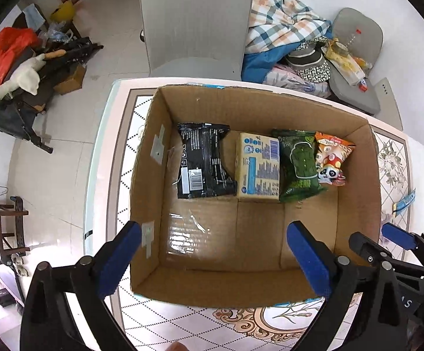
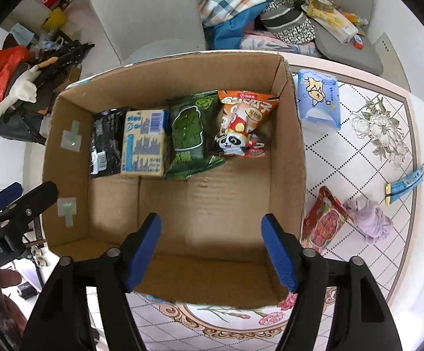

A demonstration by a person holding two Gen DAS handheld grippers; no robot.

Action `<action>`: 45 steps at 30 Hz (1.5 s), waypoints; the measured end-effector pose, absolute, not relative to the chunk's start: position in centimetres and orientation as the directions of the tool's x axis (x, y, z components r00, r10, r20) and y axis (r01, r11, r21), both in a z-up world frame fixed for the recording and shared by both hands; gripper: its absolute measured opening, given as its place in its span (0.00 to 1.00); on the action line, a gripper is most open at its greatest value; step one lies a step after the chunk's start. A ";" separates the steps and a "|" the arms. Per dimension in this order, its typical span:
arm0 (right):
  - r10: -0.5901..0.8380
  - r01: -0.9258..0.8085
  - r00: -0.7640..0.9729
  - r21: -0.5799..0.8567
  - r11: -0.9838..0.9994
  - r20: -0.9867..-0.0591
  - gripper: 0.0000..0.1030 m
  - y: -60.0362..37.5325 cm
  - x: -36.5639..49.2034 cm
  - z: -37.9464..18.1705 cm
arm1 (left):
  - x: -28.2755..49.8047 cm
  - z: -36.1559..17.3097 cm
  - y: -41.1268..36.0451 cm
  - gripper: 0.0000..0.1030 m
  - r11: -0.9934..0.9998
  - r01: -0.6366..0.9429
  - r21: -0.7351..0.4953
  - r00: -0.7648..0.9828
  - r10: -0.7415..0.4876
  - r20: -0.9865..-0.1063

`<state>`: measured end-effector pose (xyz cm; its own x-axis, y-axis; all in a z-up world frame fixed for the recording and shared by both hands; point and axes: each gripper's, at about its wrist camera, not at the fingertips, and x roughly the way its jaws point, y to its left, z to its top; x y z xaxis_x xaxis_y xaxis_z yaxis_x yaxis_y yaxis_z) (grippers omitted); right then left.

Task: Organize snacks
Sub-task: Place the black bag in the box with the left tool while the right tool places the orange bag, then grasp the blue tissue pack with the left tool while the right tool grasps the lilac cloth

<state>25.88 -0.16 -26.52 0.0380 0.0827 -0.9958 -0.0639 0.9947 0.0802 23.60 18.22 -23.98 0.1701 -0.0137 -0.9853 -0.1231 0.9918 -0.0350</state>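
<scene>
An open cardboard box [image 1: 150, 158] [image 2: 287, 152] stands on the table. Along its far wall lie a black packet [image 1: 204, 161] [image 2: 106, 142], a yellow carton [image 1: 257, 166] [image 2: 144, 143], a green packet [image 1: 298, 165] [image 2: 190, 134] and an orange panda packet [image 1: 331, 158] [image 2: 241, 122]. My left gripper [image 1: 214, 260] hangs open above the box's near left part. My right gripper [image 2: 212, 251] is open over the near wall, holding nothing. Outside the box, on the right, lie a red snack packet [image 2: 325, 222] and a light blue packet [image 2: 318, 99].
The patterned table [image 2: 366, 152] also carries a crumpled lilac cloth [image 2: 369, 219] and a blue tape strip [image 2: 407, 184]. A grey chair [image 1: 197, 23] stands behind the table. Bedding and clutter [image 1: 296, 35] lie at back right, bags and a toy goose [image 1: 22, 79] on the floor at left.
</scene>
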 end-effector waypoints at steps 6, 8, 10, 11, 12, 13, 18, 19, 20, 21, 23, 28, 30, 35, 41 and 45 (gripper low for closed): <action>0.081 -0.089 0.091 0.073 0.993 -0.992 0.95 -0.3 23.3 -24.0 | 21.4 -22.0 17.4 0.99 0.994 -0.110 0.000 0.216 0.024 -0.976; 0.072 -0.097 0.114 0.061 0.993 -0.991 0.98 -0.4 22.6 -23.1 | 20.7 -21.2 17.3 0.99 0.995 -0.103 0.016 0.238 0.041 -0.970; 0.068 -0.099 0.140 0.054 0.994 -0.988 1.00 -0.6 21.8 -22.0 | 19.9 -20.5 17.0 0.99 0.995 -0.095 0.014 0.252 0.038 -0.967; 0.075 -0.099 0.148 0.060 0.993 -0.986 1.00 -0.7 21.6 -21.6 | 19.6 -20.1 17.0 0.99 0.995 -0.095 0.015 0.258 0.040 -0.965; 0.081 -0.101 0.157 0.065 0.993 -0.984 1.00 -0.7 21.3 -21.2 | 19.1 -19.7 16.9 0.99 0.995 -0.098 0.018 0.266 0.044 -0.963; 0.083 -0.102 0.171 0.067 0.993 -0.982 1.00 -0.8 20.9 -20.6 | 18.9 -19.4 16.9 0.99 0.995 -0.098 0.018 0.271 0.044 -0.962; 0.129 -0.099 0.188 0.112 0.989 -0.974 1.00 -1.4 19.5 -19.0 | 17.7 -17.6 15.8 0.99 0.996 -0.086 0.026 0.298 0.050 -0.953; 0.143 -0.098 0.190 0.126 0.987 -0.971 1.00 -1.7 19.2 -18.7 | 17.5 -17.0 15.3 0.99 0.997 -0.077 0.022 0.306 0.044 -0.951; 0.157 -0.097 0.193 0.140 0.985 -0.969 1.00 -2.0 18.9 -18.3 | 17.6 -16.6 14.9 0.99 0.997 -0.068 0.025 0.313 0.045 -0.949; 0.168 -0.096 0.194 0.152 0.984 -0.967 1.00 -2.3 18.7 -18.1 | 17.6 -16.0 14.0 0.99 0.998 -0.051 0.039 0.322 0.053 -0.945; 0.195 -0.075 0.196 0.183 0.980 -0.961 1.00 -3.8 18.3 -17.6 | 18.0 -15.2 12.3 0.99 0.998 -0.014 0.058 0.338 0.059 -0.939; 0.199 0.027 0.210 0.209 0.978 -0.957 1.00 -10.4 18.0 -17.3 | 20.1 -14.0 5.9 0.99 0.991 0.110 0.070 0.362 0.026 -0.932; 0.188 0.084 0.213 0.210 0.974 -0.959 1.00 -13.6 18.1 -17.6 | 21.3 -14.1 3.3 0.99 0.984 0.159 0.076 0.361 0.013 -0.932; 0.145 0.277 0.179 0.192 0.941 -0.973 1.00 -23.3 19.1 -21.0 | 25.3 -16.5 -3.7 0.99 0.949 0.270 0.162 0.330 0.067 -0.942; 0.125 0.248 0.027 0.128 0.960 -0.992 1.00 -29.0 22.3 -28.4 | 30.3 -21.9 -9.2 0.99 0.913 0.336 0.232 0.244 0.153 -0.957; 0.071 0.109 -0.057 0.065 0.992 -0.996 1.00 -29.0 24.1 -32.5 | 32.9 -25.8 -11.8 0.99 0.893 0.368 0.260 0.171 0.209 -0.963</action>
<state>24.13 -28.96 -32.51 -0.0569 0.0712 -0.9958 0.1092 0.9919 0.0646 32.89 -11.83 -25.83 0.1712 0.2094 -0.9627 0.3681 0.8928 0.2596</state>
